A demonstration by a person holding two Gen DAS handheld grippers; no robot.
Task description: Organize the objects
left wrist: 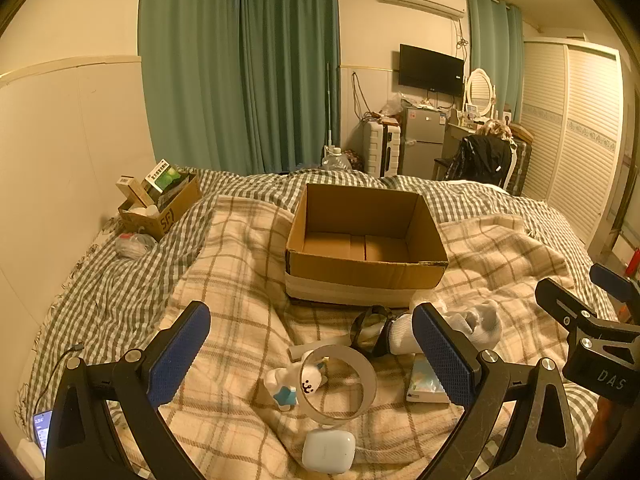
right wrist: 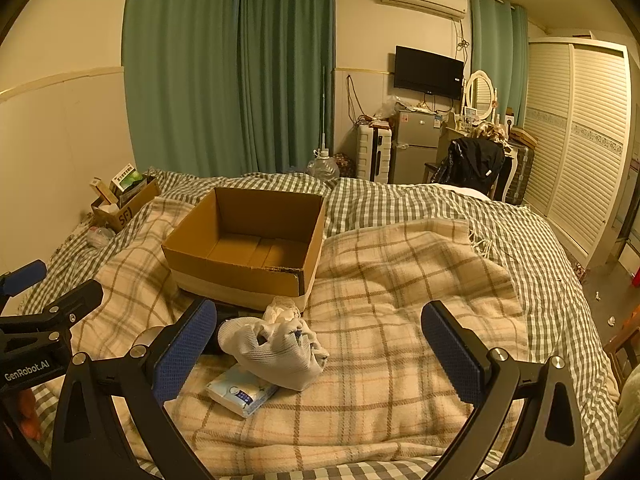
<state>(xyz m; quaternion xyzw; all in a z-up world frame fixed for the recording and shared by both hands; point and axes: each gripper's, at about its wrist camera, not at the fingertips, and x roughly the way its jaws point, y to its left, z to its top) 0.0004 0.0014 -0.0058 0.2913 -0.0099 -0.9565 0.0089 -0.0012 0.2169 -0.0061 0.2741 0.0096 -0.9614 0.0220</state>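
I have both tongs spread wide and gripping nothing: the left tongs (left wrist: 311, 354) hover over the near clutter, the right tongs (right wrist: 319, 350) over the plaid blanket (right wrist: 400, 280), a soft cream weave crossed with brown lines that lies over the green gingham bed (right wrist: 540, 248). In the middle of the bed sits the open cardboard box (left wrist: 362, 240), square-walled, matte brown, with a pale tape band round its base and nothing inside. All the loose things lie on the blanket at the box's near side. Just beside its front wall is a crumpled white knit glove (right wrist: 276, 350), ribbed at the cuff, with a wad of white tissue (right wrist: 282, 307) between it and the box. Partly under the glove lies a flat, glossy tissue packet (right wrist: 242, 394) in pale blue and white. In the left view I see a smooth white ring-shaped stand (left wrist: 340, 386) with a small cartoon figure (left wrist: 298, 386) at its rim, a dark translucent tape roll (left wrist: 370, 330) touching the glove, and a rounded white plastic case (left wrist: 328, 451) nearest me. A smaller carton of packets (left wrist: 160, 204) sits at the bed's far left corner.
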